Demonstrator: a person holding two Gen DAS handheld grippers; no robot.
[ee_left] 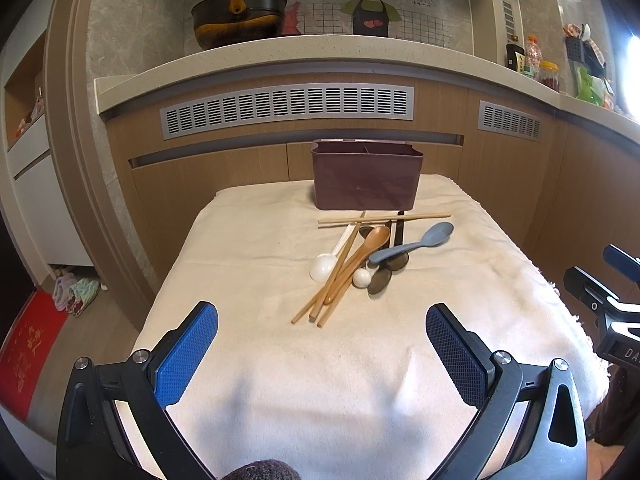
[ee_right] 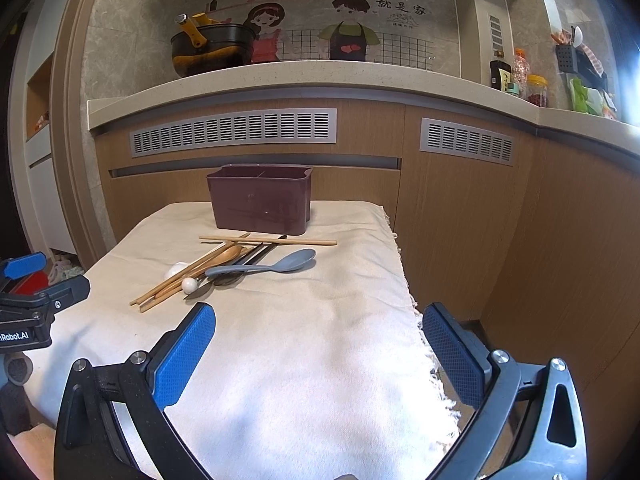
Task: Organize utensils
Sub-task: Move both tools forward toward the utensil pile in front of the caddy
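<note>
Both hand-held grippers, left (ee_left: 322, 344) and right (ee_right: 319, 342), gape empty over near counter (ee_left: 248, 240) edge; utensils (ee_left: 356, 256) heaped before far-edge bin (ee_left: 366, 180).

Utensil holder (ee_left: 367, 179) at far end of table (ee_left: 248, 248), on cloth. Pile of chopsticks (ee_left: 332, 280) and spoons (ee_left: 412, 242) just before it. Counter (ee_left: 280, 50) behind, pot (ee_left: 236, 16) on it.

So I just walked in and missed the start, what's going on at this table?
A person holds two grippers over a cloth-covered table to sort utensils. The left gripper and right gripper are both open and empty, short of the pile. Wooden chopsticks, a wooden spoon, a grey spoon and white spoons lie jumbled before the maroon holder. Nothing is sorted yet.
</note>
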